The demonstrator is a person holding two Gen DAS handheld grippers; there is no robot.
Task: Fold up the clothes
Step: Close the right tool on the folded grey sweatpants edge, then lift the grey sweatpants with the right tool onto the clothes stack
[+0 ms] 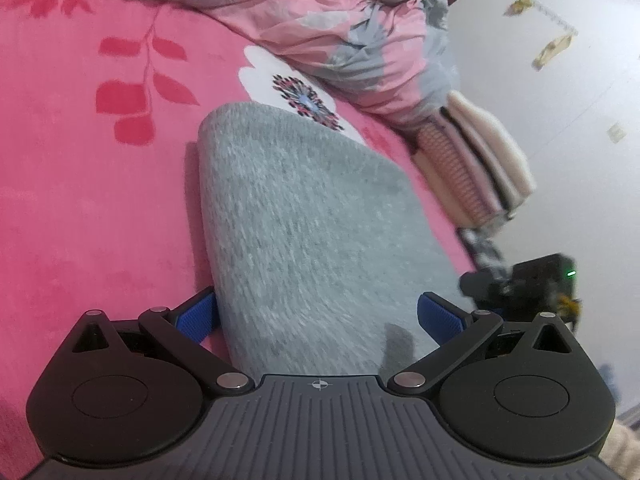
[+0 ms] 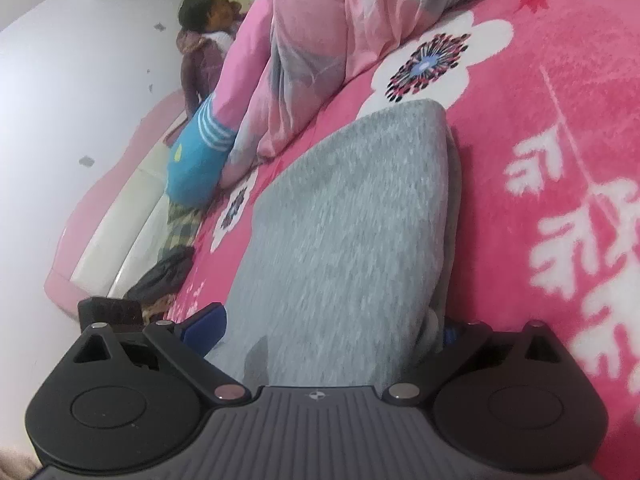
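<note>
A folded grey fleece garment (image 1: 304, 216) lies on the pink flowered bed blanket (image 1: 80, 184). My left gripper (image 1: 318, 312) stands open, its blue pads (image 1: 200, 314) wide apart on either side of the garment's near end, which fills the gap between them. In the right wrist view the same grey garment (image 2: 344, 232) runs away from me. My right gripper (image 2: 326, 328) is also open and straddles its near end; the left blue pad (image 2: 204, 326) shows, while the right one is mostly hidden behind the cloth's layered edge.
A crumpled pink and grey quilt (image 1: 352, 28) is heaped along the far side of the bed. Folded cream and pink clothes (image 1: 472, 160) are stacked by the white wall. A figure in blue and brown (image 2: 200, 92) lies between the quilt (image 2: 320, 40) and the wall.
</note>
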